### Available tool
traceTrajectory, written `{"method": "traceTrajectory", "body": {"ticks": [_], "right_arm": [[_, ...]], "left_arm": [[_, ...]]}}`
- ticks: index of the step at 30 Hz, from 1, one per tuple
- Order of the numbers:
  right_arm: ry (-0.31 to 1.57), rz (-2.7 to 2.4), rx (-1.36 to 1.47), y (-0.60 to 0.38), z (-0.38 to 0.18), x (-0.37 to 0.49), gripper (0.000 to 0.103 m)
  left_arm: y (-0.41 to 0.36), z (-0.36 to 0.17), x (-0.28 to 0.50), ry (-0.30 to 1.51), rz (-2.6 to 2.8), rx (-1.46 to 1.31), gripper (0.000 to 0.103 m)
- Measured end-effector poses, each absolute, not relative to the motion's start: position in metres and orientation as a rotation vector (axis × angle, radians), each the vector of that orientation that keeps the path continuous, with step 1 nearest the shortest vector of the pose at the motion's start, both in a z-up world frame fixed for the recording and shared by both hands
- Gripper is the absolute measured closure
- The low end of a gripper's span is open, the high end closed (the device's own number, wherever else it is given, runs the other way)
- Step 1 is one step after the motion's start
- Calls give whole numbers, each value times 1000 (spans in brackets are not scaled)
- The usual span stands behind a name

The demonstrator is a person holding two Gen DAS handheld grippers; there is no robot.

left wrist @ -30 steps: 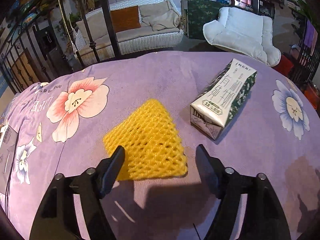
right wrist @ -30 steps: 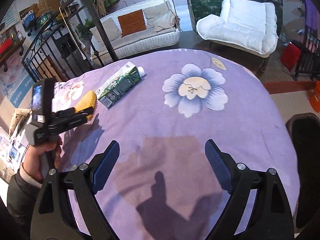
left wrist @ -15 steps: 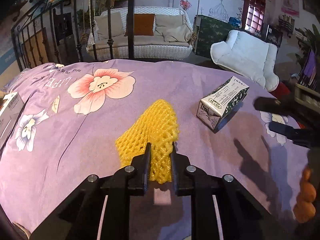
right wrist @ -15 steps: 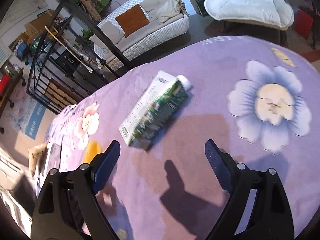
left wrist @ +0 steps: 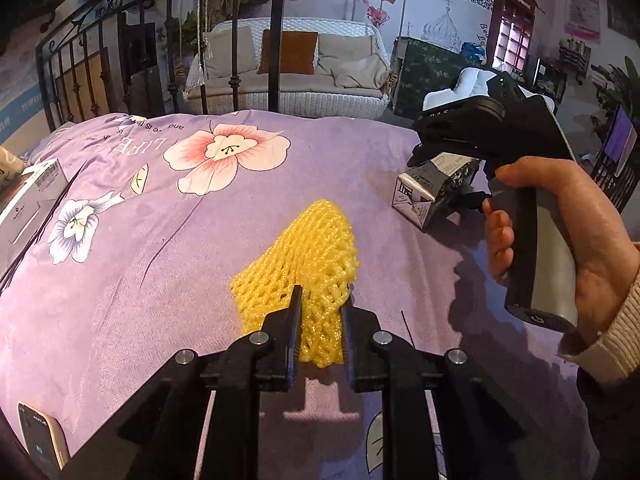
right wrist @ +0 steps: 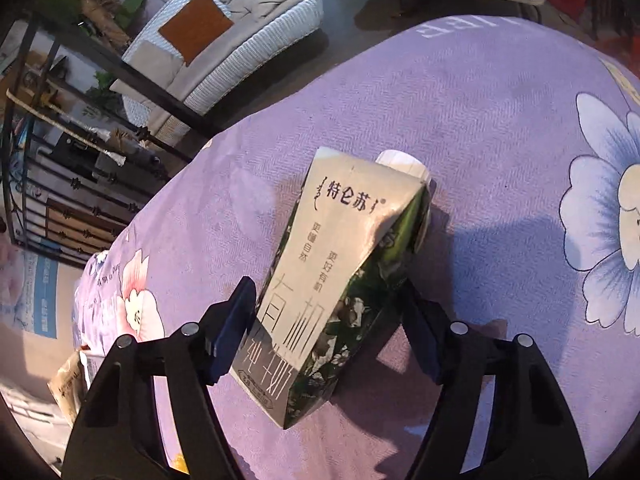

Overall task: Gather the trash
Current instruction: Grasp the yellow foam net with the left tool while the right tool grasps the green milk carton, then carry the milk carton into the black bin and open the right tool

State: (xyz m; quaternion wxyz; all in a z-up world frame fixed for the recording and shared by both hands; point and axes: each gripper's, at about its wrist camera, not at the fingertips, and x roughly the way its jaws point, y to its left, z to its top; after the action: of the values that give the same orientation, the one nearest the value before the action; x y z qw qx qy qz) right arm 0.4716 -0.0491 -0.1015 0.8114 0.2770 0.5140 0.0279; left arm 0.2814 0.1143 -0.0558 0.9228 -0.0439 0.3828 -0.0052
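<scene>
Closing right tool (right wrist: 326, 312) now straddles boxy carton (right wrist: 336, 276); left tool (left wrist: 320, 312) pinches yellow foam mesh (left wrist: 304, 256).

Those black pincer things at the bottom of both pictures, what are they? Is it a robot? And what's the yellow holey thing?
No robot here. A person holds a handheld claw in each hand, and each claw carries a little camera looking along its two fingers. So one picture comes from the left claw and the other from the right claw.

A table with a purple flowered cloth holds the trash. The yellow holey thing is a foam net, the soft kind wrapped around fruit. The left claw is squeezed shut on its near end.

The right claw has just been closing around a milk carton lying on its side. The carton sits between its fingers, but they are not clearly pressing on it yet.

In the left picture you can see the person's hand holding the right claw.
</scene>
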Motion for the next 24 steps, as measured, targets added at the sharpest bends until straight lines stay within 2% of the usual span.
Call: {"method": "traceTrajectory", "body": {"ticks": [2, 4, 14, 24], "right_arm": [[1088, 107, 602, -52, -101, 464, 42], [1097, 148, 630, -59, -102, 457, 46], [1068, 295, 656, -97, -91, 384, 46], [916, 259, 562, -171, -64, 285, 46]], "left_arm": [[115, -57, 279, 789, -19, -104, 85], [113, -57, 276, 786, -28, -110, 85], [92, -53, 248, 781, -93, -138, 85], [27, -43, 215, 767, -231, -114, 85]]}}
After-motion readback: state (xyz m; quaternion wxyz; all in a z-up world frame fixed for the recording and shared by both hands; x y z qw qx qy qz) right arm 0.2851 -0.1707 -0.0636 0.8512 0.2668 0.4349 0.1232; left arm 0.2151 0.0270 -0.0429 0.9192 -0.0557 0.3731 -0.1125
